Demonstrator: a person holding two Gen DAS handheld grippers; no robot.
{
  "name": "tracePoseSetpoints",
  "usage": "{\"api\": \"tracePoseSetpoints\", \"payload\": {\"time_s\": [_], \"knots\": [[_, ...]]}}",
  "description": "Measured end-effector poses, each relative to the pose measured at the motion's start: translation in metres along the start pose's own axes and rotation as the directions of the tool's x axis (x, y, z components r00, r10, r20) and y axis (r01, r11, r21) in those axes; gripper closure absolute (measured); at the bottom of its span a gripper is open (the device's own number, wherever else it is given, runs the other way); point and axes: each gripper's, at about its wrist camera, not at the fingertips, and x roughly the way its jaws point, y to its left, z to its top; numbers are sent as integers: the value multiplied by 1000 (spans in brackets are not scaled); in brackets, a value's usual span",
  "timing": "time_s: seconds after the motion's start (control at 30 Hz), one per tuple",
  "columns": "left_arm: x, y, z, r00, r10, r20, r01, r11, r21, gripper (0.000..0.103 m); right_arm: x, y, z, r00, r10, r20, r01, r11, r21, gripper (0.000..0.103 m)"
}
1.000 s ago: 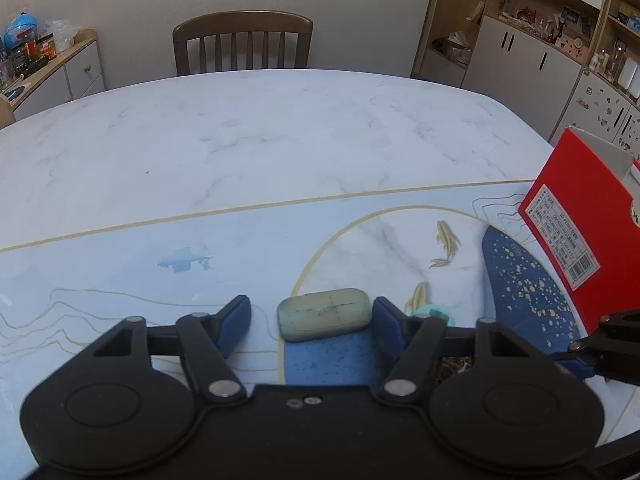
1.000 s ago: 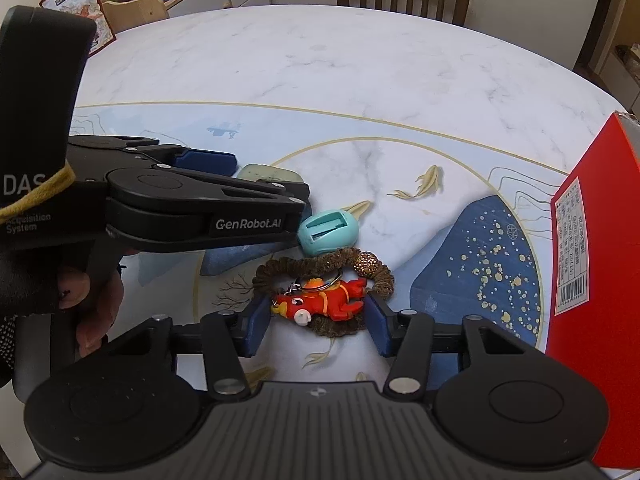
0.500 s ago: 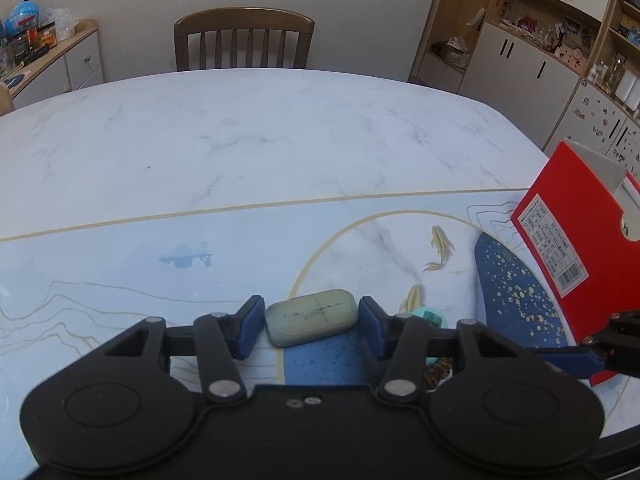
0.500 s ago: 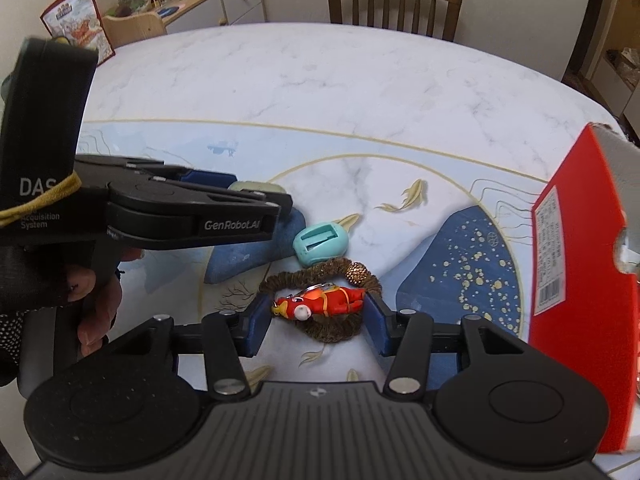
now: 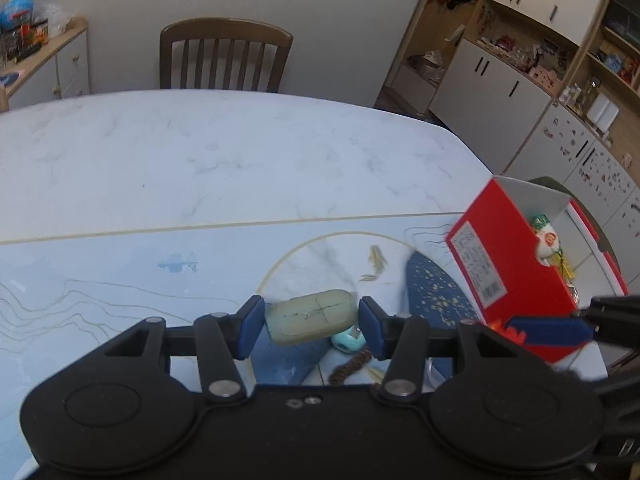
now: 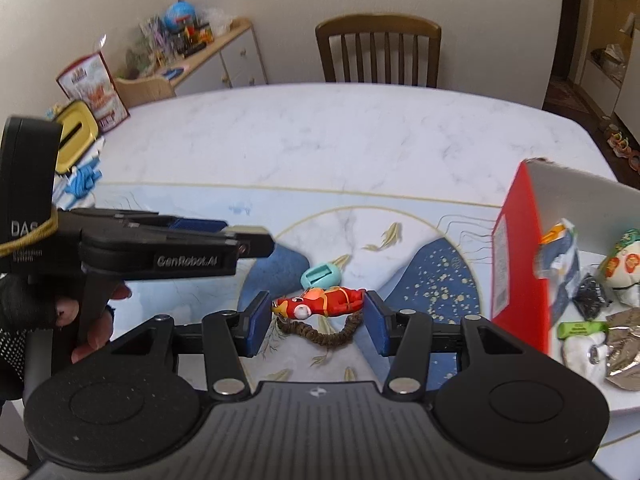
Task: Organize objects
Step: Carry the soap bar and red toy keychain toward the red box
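Left wrist view: the left gripper [image 5: 311, 327] has its jaws clamped on a pale green, rounded soap-like bar [image 5: 311, 316], one blue pad on each short end. The bar seems lifted off the marble-patterned desk [image 5: 240, 168], because a small turquoise oval piece [image 5: 349, 340] and a bit of brown braided cord [image 5: 351, 366] show below it. To the right stands the open red cardboard box [image 5: 516, 280], with some packets inside it.

Right wrist view: the right gripper [image 6: 314, 322] holds a red and orange fish-shaped toy [image 6: 322, 302], the jaws pressed on its head and tail. The brown braided cord hangs down in a loop from the toy, so I judge that the toy is in the air above the desk. The turquoise oval piece lies on the desk just behind it. The red box is at the right, near, with its open top showing many small packets.

Both hands seem to be in the carrying step, each with one object. The next move probably calls for bringing each gripper over the box opening, one after the other so they do not collide, and parting the jaws only above the inside. The hanging cord could catch on the box wall.
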Motion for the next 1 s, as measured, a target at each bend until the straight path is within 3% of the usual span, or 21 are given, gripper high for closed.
{"api": "tracePoseSetpoints", "payload": {"time_s": [0.27,0.57,1.0], "knots": [[-29,-24,1,1000,-10,-29,11,1000,23,53,-36,-19,-2,1000,5,19,-6,999,32,54],[-49,-68,7,999,-50,-17,51,998,43,53,-77,-73,-8,997,-20,70,12,994,110,54],[-34,-150,17,998,-57,-7,58,995,84,53,-119,-176,-27,988,-112,110,91,979,182,54]]}}
